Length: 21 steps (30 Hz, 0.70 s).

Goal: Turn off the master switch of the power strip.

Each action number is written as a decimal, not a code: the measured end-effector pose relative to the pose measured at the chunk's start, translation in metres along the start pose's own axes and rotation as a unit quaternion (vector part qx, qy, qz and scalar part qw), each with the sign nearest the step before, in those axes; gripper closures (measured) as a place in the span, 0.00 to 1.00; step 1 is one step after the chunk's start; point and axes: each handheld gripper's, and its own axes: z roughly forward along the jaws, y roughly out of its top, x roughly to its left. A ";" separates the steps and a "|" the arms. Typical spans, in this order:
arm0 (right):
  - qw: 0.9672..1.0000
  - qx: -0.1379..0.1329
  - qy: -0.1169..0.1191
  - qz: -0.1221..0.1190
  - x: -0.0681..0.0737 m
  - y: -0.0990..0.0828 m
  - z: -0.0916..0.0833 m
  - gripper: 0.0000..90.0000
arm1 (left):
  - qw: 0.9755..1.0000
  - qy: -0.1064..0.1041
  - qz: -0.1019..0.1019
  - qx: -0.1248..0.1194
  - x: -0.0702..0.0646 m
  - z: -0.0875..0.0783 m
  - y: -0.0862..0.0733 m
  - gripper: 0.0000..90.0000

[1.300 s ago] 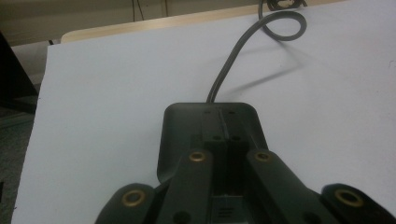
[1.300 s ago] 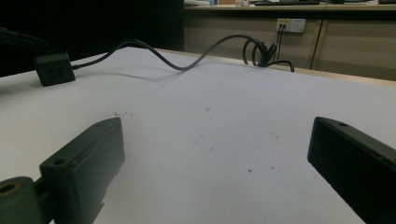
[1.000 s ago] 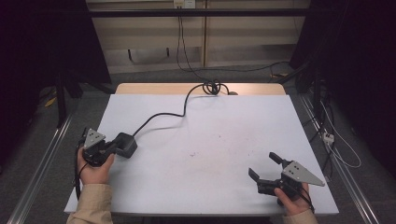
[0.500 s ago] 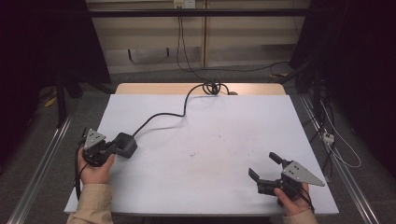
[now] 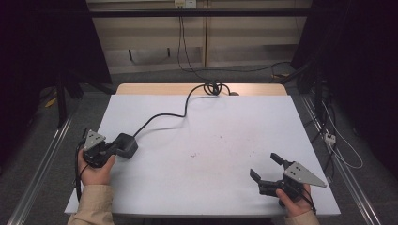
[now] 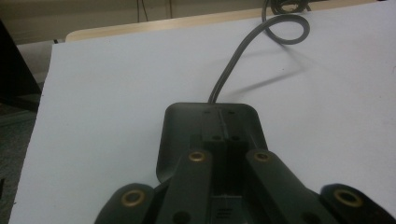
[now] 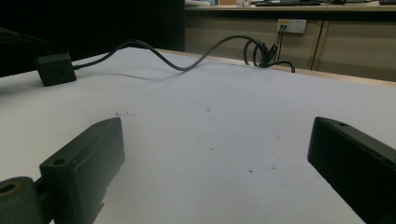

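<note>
A black socket block (image 5: 126, 145) with a grey cable (image 5: 164, 117) lies at the left of the white table (image 5: 225, 122). My left gripper (image 5: 112, 147), held in a hand, points at it with its jaws close together. In the left gripper view the left gripper (image 6: 226, 151) has its tips lying over the near end of the block (image 6: 187, 121); I cannot tell if they pinch any part of it. My right gripper (image 5: 264, 165) rests near the front right corner, open, with bare table between its jaws (image 7: 215, 154). The block (image 7: 56, 68) shows far off to its left.
The cable (image 6: 238, 60) runs to a coil (image 5: 213, 87) at the table's far edge, then up to a wall socket (image 5: 184, 3). Metal rails flank the table on both sides. A small white plug strip (image 5: 328, 137) lies on the floor at the right.
</note>
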 end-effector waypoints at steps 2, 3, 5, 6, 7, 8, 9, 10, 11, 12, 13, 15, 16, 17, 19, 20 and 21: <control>1.000 0.000 0.000 0.001 0.000 0.000 0.000 0.04 | 1.000 -0.001 -0.001 -0.002 0.000 0.000 0.000 1.00; 1.000 0.000 0.001 0.001 0.000 0.000 0.000 0.04 | 1.000 -0.003 -0.005 -0.002 0.001 0.000 0.000 1.00; 1.000 -0.001 0.001 -0.001 0.000 0.000 0.000 0.04 | 1.000 -0.002 -0.007 -0.007 0.002 0.000 -0.001 1.00; 1.000 0.000 0.001 0.000 0.000 0.000 0.000 0.04 | 1.000 0.002 -0.005 -0.006 0.002 -0.001 -0.001 1.00; 1.000 0.000 0.001 0.001 0.000 0.000 0.000 0.04 | 1.000 0.004 -0.005 -0.007 0.002 -0.001 -0.001 1.00; 1.000 0.000 0.001 0.000 0.000 0.000 0.000 0.04 | 1.000 0.001 -0.010 -0.007 0.003 -0.001 -0.001 1.00; 1.000 0.000 0.001 0.001 0.000 0.000 0.001 0.04 | 1.000 0.000 -0.009 -0.006 0.003 -0.001 -0.001 1.00; 1.000 0.000 0.001 0.000 0.000 0.000 0.001 0.04 | 1.000 0.000 -0.009 -0.004 0.004 -0.002 0.000 1.00; 1.000 0.000 0.001 0.000 0.000 0.000 0.001 0.04 | 1.000 0.003 -0.012 -0.001 0.003 -0.002 0.000 1.00; 1.000 0.000 0.001 0.000 0.000 0.000 0.001 0.04 | 1.000 0.004 -0.012 0.000 0.003 -0.003 0.000 1.00; 1.000 0.001 0.001 0.000 0.000 0.000 0.001 0.04 | 1.000 0.003 -0.013 0.000 0.003 -0.003 0.000 1.00; 1.000 0.001 0.002 0.000 0.001 0.000 0.001 0.04 | 1.000 -0.001 -0.015 0.001 0.003 -0.003 0.000 1.00; 1.000 0.001 0.002 0.000 0.001 0.000 0.001 0.04 | 1.000 -0.007 -0.011 0.002 0.001 -0.002 0.000 1.00; 1.000 0.001 0.002 0.000 0.001 0.000 0.001 0.04 | 1.000 -0.003 -0.006 0.006 0.000 -0.002 0.001 1.00; 1.000 0.000 0.001 0.000 0.001 0.000 0.001 0.04 | 1.000 0.002 -0.011 0.011 -0.002 -0.002 0.002 1.00; 1.000 -0.001 0.001 0.000 0.001 0.000 0.001 0.04 | 1.000 0.006 -0.010 0.011 -0.002 -0.002 0.002 1.00; 1.000 -0.001 0.002 -0.002 0.001 0.001 0.001 0.04 | 1.000 0.007 -0.009 0.009 -0.002 -0.001 0.002 1.00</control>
